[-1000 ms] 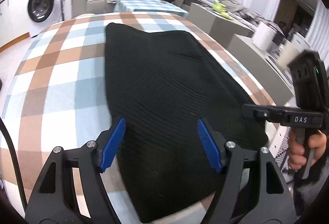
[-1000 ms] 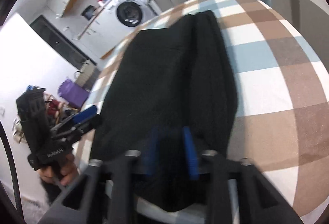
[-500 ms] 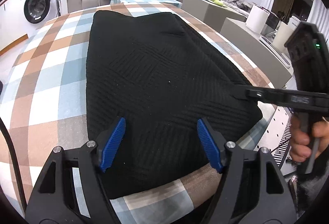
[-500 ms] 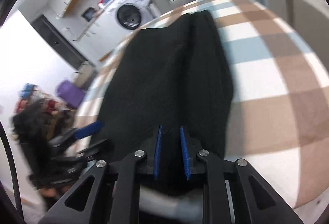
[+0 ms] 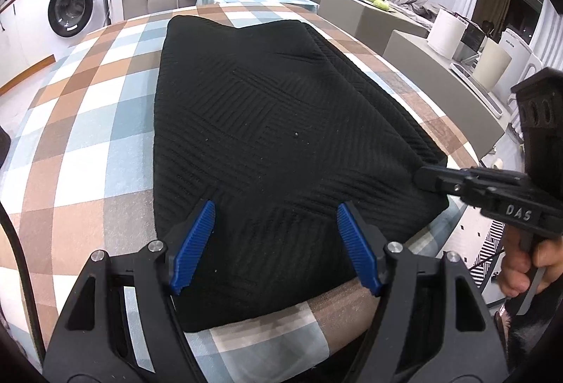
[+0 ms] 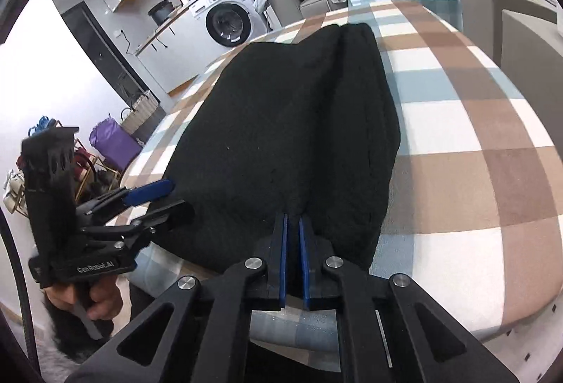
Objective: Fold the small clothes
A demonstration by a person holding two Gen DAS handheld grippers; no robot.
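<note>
Black ribbed knit garment (image 5: pixel 281 143), one, flat on checked tablecloth (image 5: pixel 91 122); right gripper (image 6: pixel 293 235) just closed, now pinching near hem; left gripper (image 5: pixel 274 235) unchanged, fingers spread over near edge; two grippers

White raised letters "DAS" stand on the black body of the right gripper (image 5: pixel 427 177), at three o'clock in the left wrist view. "GenRobot.AI" runs along the left gripper (image 6: pixel 160 198), at eight o'clock in the right wrist view.

Right gripper (image 6: pixel 293 244) pads bury a pinch of black garment (image 5: pixel 274 143); fabric between them unseen. Garment underside hidden against bench (image 5: pixel 81 143). Bench near edge lost behind gripper frames. Washing machine (image 5: pixel 72 8) label unreadable.
</note>
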